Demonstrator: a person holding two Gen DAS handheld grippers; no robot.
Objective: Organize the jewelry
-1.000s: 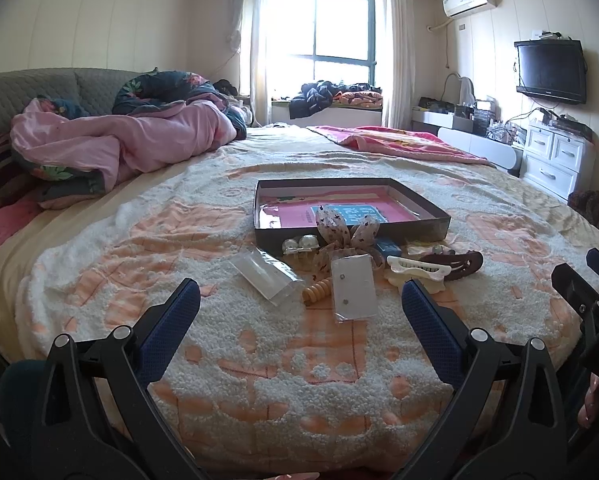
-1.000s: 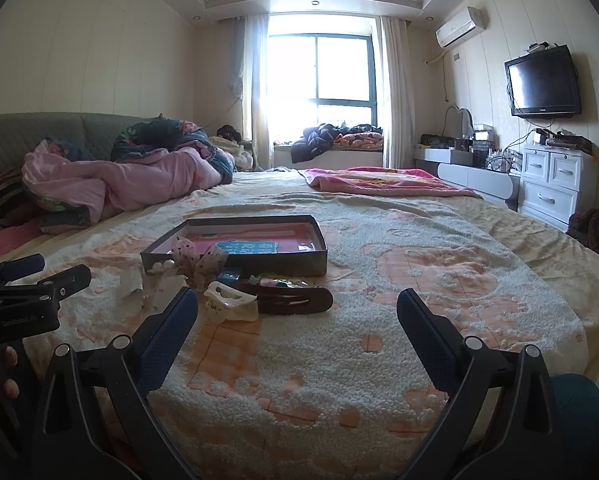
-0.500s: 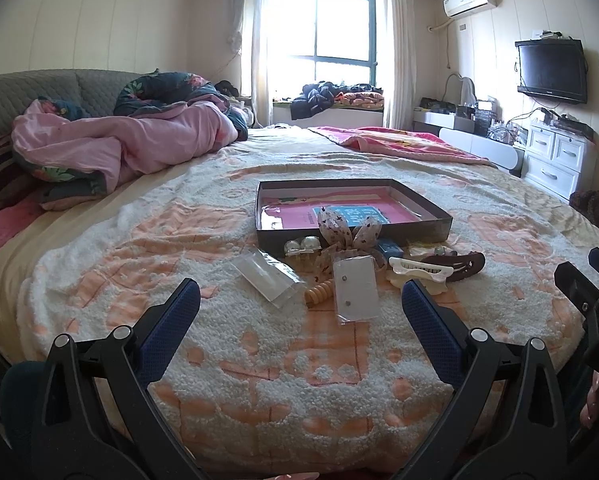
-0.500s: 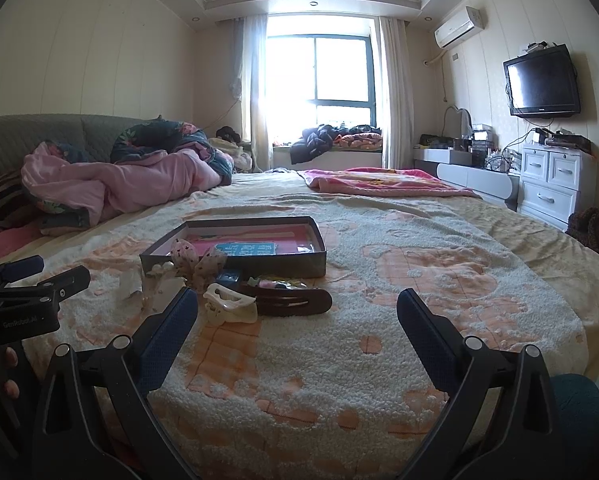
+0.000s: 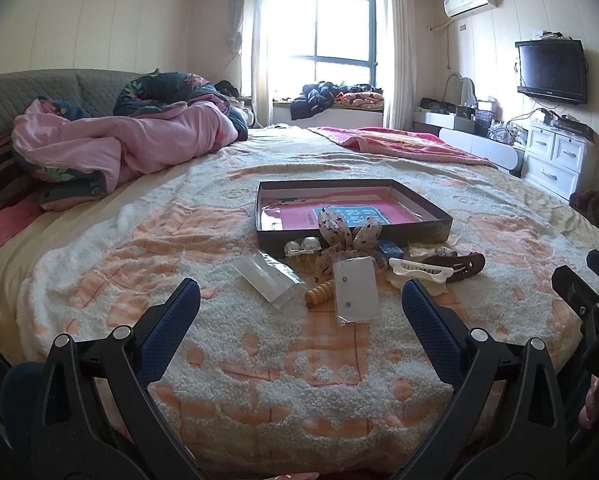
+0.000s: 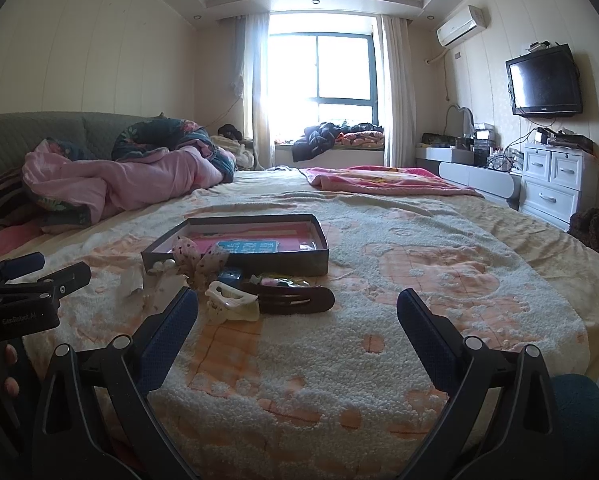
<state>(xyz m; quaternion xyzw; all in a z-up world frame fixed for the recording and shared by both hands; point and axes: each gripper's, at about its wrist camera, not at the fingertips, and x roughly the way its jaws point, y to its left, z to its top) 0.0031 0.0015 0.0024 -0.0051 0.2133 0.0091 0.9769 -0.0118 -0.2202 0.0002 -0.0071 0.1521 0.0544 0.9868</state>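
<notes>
- Since a sec ago almost nothing has moved, so you're still at the start; no jewelry is in the box (image 5: 351, 236) yet.
- Your left gripper (image 5: 299, 320) is wide open w/ nothing in it, low near the bed (image 5: 99, 272) edge.
- Your right gripper (image 6: 297, 322) is wide open too, empty.
- All the bits sit in a pile just in front of the box: spotted bow (image 5: 349, 236), white card (image 5: 355, 290), cream clip (image 5: 417, 272), dark clip (image 5: 463, 266), clear bag (image 5: 265, 280).
- I think the card is closest for your left.

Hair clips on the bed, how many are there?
3 that I can make out: a white claw clip, a long dark brown clip right behind it, and a pearly clip against the box. The bow's pile may hide more.
</notes>
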